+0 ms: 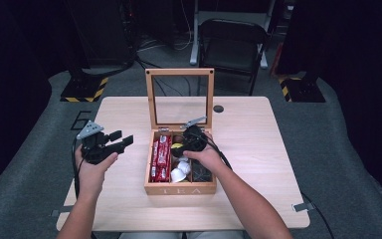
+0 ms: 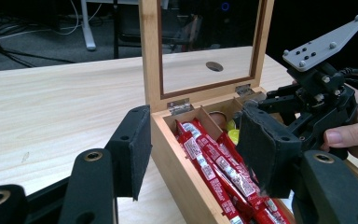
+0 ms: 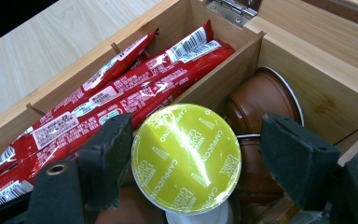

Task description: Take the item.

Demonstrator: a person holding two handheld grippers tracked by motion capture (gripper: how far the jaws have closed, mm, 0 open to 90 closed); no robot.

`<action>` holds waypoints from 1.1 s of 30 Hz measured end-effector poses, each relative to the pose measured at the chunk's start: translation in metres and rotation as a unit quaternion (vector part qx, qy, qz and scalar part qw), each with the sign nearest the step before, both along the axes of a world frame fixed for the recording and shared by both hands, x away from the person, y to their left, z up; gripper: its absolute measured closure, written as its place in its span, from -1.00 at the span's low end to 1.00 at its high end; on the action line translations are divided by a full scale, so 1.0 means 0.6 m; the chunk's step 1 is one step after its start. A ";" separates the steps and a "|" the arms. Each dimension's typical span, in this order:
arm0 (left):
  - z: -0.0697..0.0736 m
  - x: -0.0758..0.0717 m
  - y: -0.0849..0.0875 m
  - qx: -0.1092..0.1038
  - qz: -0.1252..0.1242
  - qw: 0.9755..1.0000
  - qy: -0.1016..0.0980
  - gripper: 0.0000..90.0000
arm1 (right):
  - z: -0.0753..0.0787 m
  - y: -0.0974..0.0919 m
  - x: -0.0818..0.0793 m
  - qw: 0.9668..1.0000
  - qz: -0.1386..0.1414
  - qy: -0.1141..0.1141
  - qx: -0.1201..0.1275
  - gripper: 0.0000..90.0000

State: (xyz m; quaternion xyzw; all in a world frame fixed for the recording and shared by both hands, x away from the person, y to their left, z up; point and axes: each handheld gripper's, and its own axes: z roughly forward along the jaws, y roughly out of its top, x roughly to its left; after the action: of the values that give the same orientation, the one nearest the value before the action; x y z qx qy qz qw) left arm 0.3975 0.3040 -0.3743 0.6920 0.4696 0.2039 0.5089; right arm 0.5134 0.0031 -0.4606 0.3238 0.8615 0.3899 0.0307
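Note:
An open wooden tea box [image 1: 179, 189] stands mid-table with its glass lid [image 1: 180, 72] upright. Red sachets [image 1: 161, 157] fill its left compartment. My right gripper [image 1: 185, 147] points down into the middle compartment. In the right gripper view its jaws [image 3: 191, 161] stand open around a capsule with a yellow-green cappuccino lid [image 3: 186, 149]; the left pad is at the lid's edge and the right pad stands apart from it. Brown capsules [image 3: 261, 100] lie behind it. My left gripper [image 1: 122, 138] hovers left of the box, open with nothing between its pads [image 2: 135, 144].
White capsules [image 1: 179, 172] lie nearer the front of the middle compartment, dark ones [image 1: 201, 172] in the right. A small black disc [image 1: 219, 108] lies on the table behind the lid. A folding chair [image 1: 234, 47] stands beyond the far edge.

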 end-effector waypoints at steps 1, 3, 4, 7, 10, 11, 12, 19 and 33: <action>0.000 0.000 0.000 0.001 0.000 1.000 0.001 -0.01 | 0.000 0.000 0.002 1.000 0.005 -0.003 0.000 -0.42; 0.000 0.000 -0.001 0.001 -0.001 1.000 0.001 -0.01 | 0.001 0.000 0.002 1.000 0.010 -0.003 -0.005 -0.41; 0.000 0.000 -0.001 0.000 0.000 1.000 0.000 -0.01 | 0.001 0.001 0.002 1.000 0.013 -0.005 -0.006 -0.42; -0.001 0.000 -0.002 0.001 0.000 1.000 0.000 -0.01 | 0.001 0.002 0.001 1.000 0.008 -0.004 -0.013 -0.50; -0.001 0.000 -0.002 0.001 -0.001 1.000 0.002 -0.01 | 0.000 0.001 0.004 1.000 0.014 -0.011 -0.012 -0.51; -0.001 0.000 -0.002 0.001 0.000 1.000 0.002 -0.01 | 0.000 0.001 0.005 1.000 0.016 -0.013 -0.011 -0.51; -0.001 0.000 -0.002 0.001 -0.001 1.000 0.002 -0.01 | 0.000 0.001 0.005 1.000 0.013 -0.005 -0.010 -0.51; -0.003 0.001 -0.005 0.001 -0.001 1.000 0.002 -0.01 | 0.001 -0.002 0.004 1.000 0.030 -0.002 -0.001 -0.36; -0.002 0.000 -0.003 0.000 0.000 1.000 0.002 -0.01 | 0.001 0.003 -0.003 0.999 0.038 0.003 -0.014 -0.18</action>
State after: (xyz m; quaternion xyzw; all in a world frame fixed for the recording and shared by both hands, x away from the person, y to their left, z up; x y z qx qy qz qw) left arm 0.3978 0.3023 -0.3758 0.6928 0.4702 0.2025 0.5078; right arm 0.5117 0.0050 -0.4599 0.2913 0.8788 0.3775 0.0176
